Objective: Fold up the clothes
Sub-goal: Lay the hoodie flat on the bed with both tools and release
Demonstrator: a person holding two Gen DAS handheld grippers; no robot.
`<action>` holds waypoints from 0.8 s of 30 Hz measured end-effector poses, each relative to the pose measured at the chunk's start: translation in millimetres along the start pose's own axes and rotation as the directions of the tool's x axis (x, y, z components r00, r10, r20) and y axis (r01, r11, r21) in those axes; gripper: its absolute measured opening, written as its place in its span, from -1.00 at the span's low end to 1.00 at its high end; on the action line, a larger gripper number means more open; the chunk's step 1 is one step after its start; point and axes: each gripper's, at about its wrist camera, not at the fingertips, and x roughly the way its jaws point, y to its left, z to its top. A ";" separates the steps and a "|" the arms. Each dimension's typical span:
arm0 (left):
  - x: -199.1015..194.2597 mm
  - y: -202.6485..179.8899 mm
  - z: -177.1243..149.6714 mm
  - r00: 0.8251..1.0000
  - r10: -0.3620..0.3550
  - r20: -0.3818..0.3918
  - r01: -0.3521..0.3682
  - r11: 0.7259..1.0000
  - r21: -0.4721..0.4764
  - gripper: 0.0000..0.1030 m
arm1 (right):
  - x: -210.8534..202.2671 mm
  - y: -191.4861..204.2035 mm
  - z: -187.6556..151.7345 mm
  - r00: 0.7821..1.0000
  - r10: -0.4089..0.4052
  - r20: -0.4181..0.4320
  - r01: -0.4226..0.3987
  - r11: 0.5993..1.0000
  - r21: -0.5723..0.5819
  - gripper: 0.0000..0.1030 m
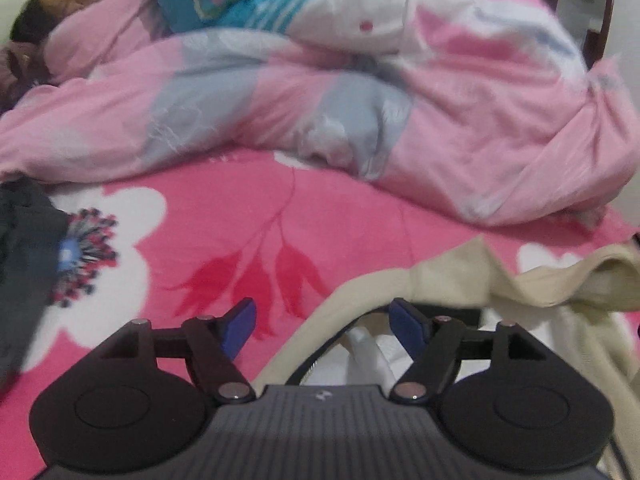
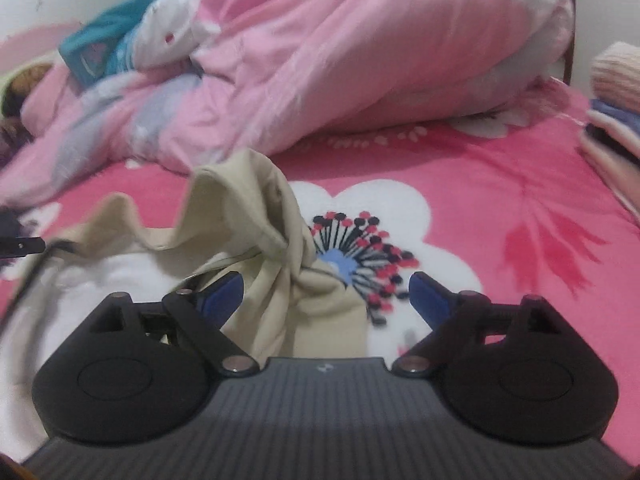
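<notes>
Off to the left of our left gripper (image 1: 324, 326) lies a dark garment (image 1: 24, 248) at the edge of the pink flowered bedsheet (image 1: 248, 216), well apart from the fingers. The left gripper's jaws stand wide with nothing pinched; ahead and to their right is the waist edge of the beige trousers (image 1: 460, 280), with pale lining showing just beneath the fingertips. Beyond, a rumpled pink quilt (image 1: 480, 128) is heaped across the far side. Moving right, our right gripper (image 2: 326, 294) also stands wide and holds nothing; a bunched, twisted fold of the same beige trousers (image 2: 256, 216) rises just ahead of its left finger, spilling between the jaws without being pressed. To the far right sits a stack of folded clothes (image 2: 616, 112). We judge the garment has just been laid down and released, so the step in hand is spreading it flat. Next move calls for re-gripping an edge with each gripper and pulling the bunch out smooth before any fold.
</notes>
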 end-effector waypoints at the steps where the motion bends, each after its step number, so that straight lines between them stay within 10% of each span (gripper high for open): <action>1: -12.4 3.2 1.0 1.000 -0.004 0.009 0.004 1.000 -0.001 0.52 | -15.7 -0.4 -1.6 1.000 0.013 0.007 -0.013 1.000 0.010 0.74; 11: -167.7 24.1 -47.5 0.996 -0.016 0.090 0.011 0.998 0.060 0.70 | -141.5 55.0 -37.2 0.966 0.254 0.053 -0.253 0.967 -0.017 0.75; 24: -244.1 131.0 -166.1 0.994 0.094 0.052 -0.082 0.977 -0.196 0.57 | -136.1 253.0 -100.8 0.792 0.587 -0.168 -0.610 0.765 -0.205 0.69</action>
